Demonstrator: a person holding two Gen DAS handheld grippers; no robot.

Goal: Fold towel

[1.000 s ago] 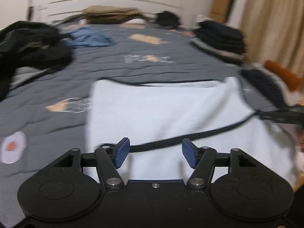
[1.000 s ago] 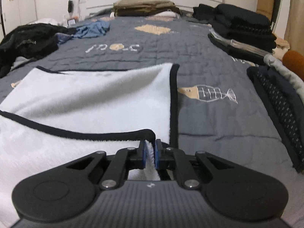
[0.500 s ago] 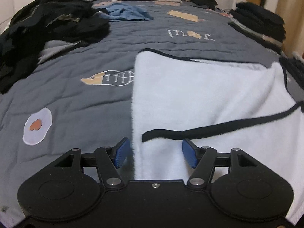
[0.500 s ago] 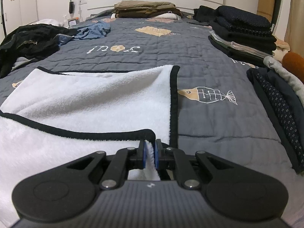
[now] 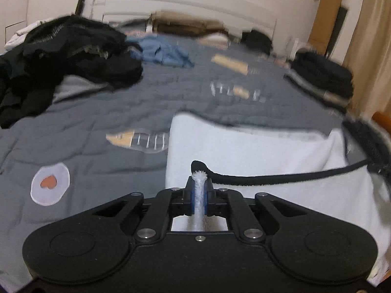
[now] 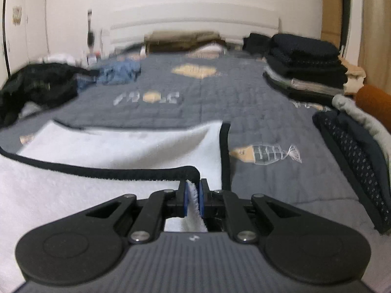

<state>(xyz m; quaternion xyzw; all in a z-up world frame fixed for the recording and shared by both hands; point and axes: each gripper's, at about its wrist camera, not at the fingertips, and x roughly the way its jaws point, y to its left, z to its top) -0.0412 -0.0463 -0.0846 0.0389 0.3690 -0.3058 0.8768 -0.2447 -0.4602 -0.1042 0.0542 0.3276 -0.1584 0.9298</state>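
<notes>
Lettering on quilt (image 6: 256, 112) too blurred; towel (image 6: 117, 146) unmarked.

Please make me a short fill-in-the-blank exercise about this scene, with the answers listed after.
1. The white fluffy towel has a ____ border.
2. The right gripper is ____ on the towel.
3. The left gripper, whose jaws have just been closing, pinches the ____.
4. The towel lies on a grey quilted ____.

Answers: black; shut; towel; bedspread
</notes>
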